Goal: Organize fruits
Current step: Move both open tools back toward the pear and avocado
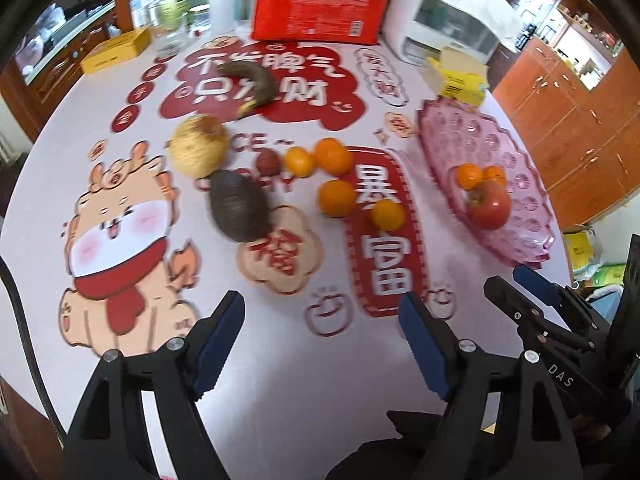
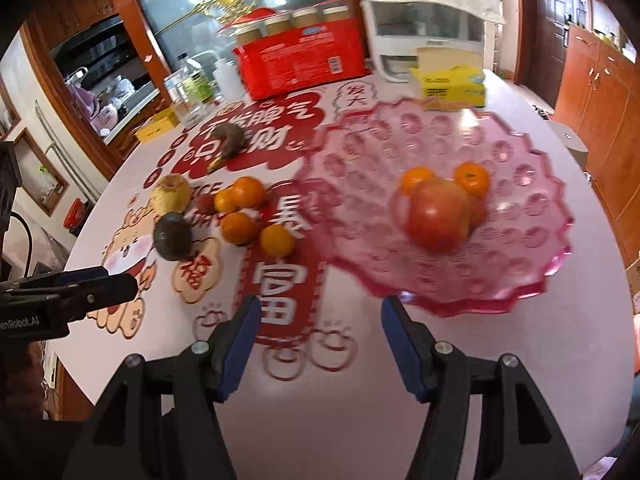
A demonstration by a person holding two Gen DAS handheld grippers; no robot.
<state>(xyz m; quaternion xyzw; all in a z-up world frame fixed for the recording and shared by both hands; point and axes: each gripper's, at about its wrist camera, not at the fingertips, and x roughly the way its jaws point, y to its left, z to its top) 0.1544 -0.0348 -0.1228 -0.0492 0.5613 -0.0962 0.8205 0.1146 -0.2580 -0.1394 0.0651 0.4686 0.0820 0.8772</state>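
Observation:
A pink glass fruit plate stands at the right and holds a red tomato and two small oranges. On the table lie several oranges, a dark avocado, a yellow pear, a small red fruit and a blackened banana. My left gripper is open and empty above the near table. My right gripper is open and empty, just before the plate's near rim.
At the back stand a red package, a white appliance, a yellow tissue box, bottles and a flat yellow box. Wooden cabinets stand to the right.

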